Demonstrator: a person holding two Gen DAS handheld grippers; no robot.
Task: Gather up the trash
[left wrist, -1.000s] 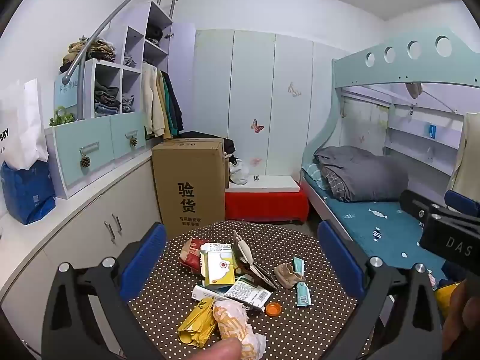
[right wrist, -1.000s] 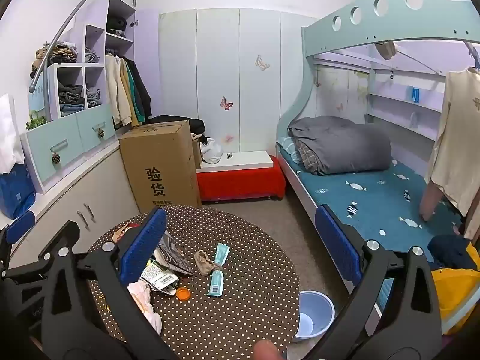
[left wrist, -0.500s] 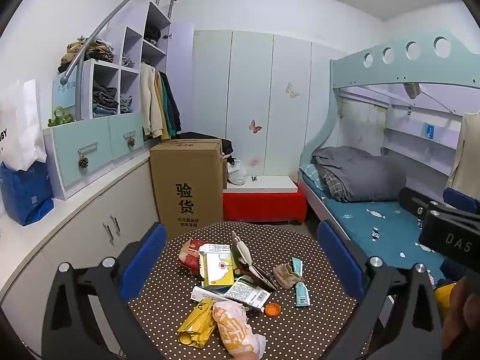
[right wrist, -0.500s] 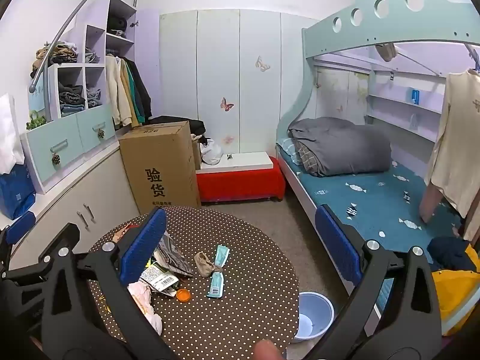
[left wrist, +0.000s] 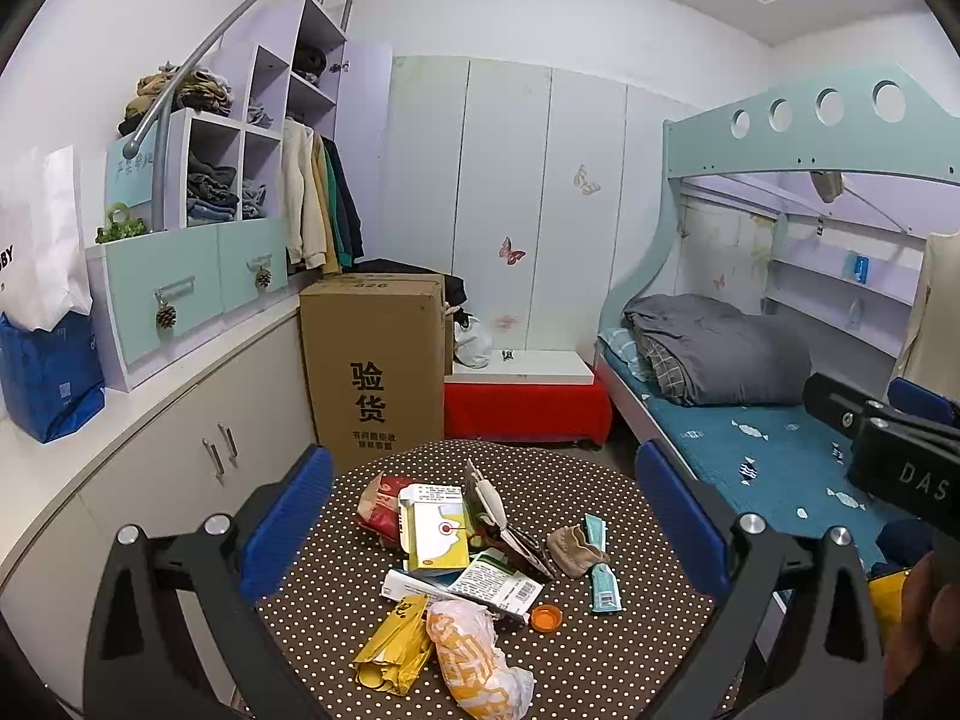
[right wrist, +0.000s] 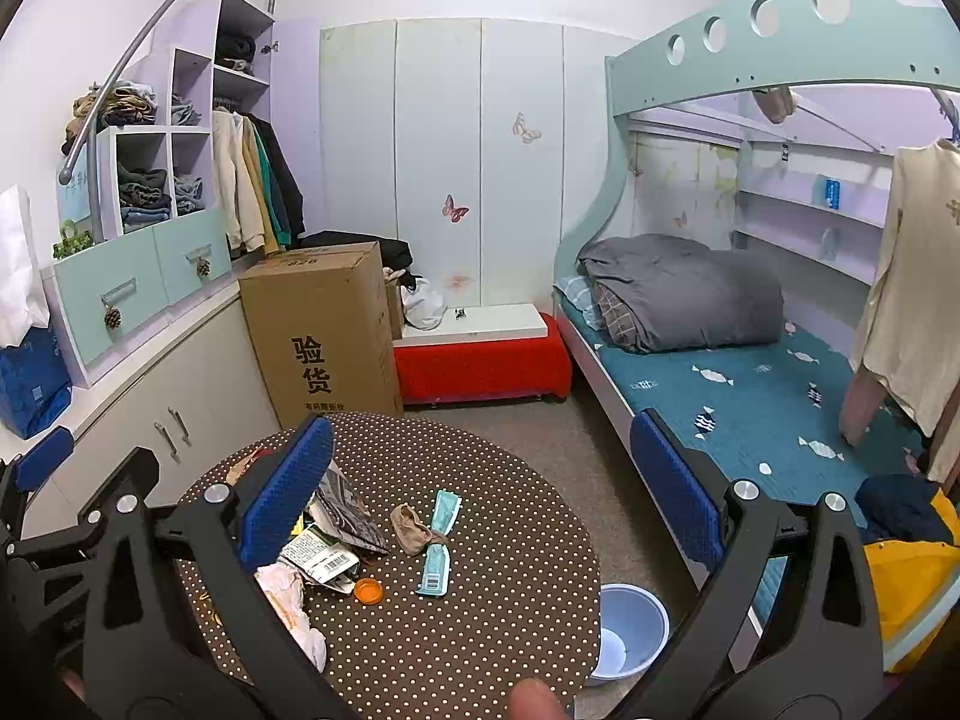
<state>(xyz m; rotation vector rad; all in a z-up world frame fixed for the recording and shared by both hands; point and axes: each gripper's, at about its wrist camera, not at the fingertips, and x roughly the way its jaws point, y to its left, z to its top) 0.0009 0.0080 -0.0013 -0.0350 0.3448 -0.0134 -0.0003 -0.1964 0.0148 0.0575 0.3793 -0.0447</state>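
Plainly nothing has been picked up yet: both grippers hang above the round dotted table with jaws spread wide and nothing between them. The left gripper faces the trash heap, where a yellow-and-white carton, a red packet, a yellow wrapper and an orange-printed plastic bag lie nearest it. The right gripper looks over the heap's right side, at a teal sachet, a tan scrap and an orange cap. A pale blue bin stands on the floor just right of the table. The next move is probably to lower one gripper onto a near piece, pinch it, and carry it to the bin.
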